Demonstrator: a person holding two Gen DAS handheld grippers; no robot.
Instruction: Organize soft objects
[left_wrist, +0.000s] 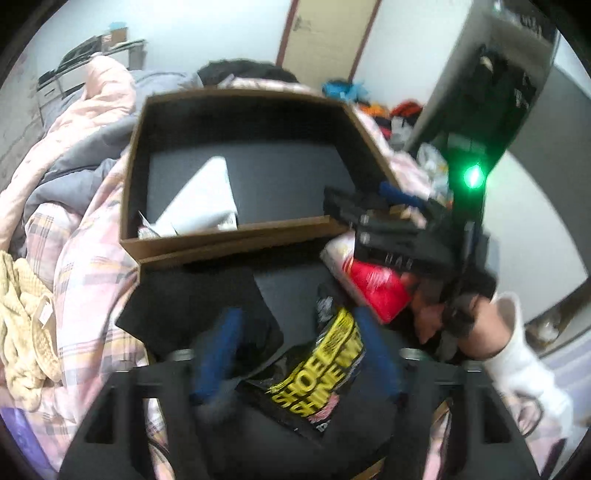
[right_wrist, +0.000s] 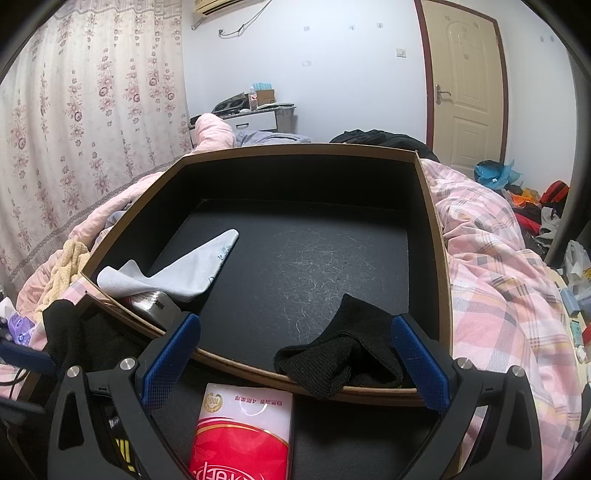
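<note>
My right claw (right_wrist: 295, 363) stood open, blue pads spread wide, nothing between them. The crumpled black knit sock (right_wrist: 341, 354) was draped over the near wall of the brown cardboard box with the black lining (right_wrist: 432, 236), half inside, half hanging out. It lay just ahead of that claw, nearer the right-hand pad (right_wrist: 421, 363), its long axis running from the near wall up into the box. My judgement: the right claw was the nearer one for nudging it fully in. Deeper in the box, toward its left wall, a pale grey folded cloth (right_wrist: 177, 275) lay flat. Outside the box's near wall sat a red and white tissue pack (right_wrist: 243, 435). My left claw (left_wrist: 295, 363) hung open over a black-and-yellow shoe-shine wipe packet (left_wrist: 321, 365), gripping nothing I could make out through the blur.
</note>
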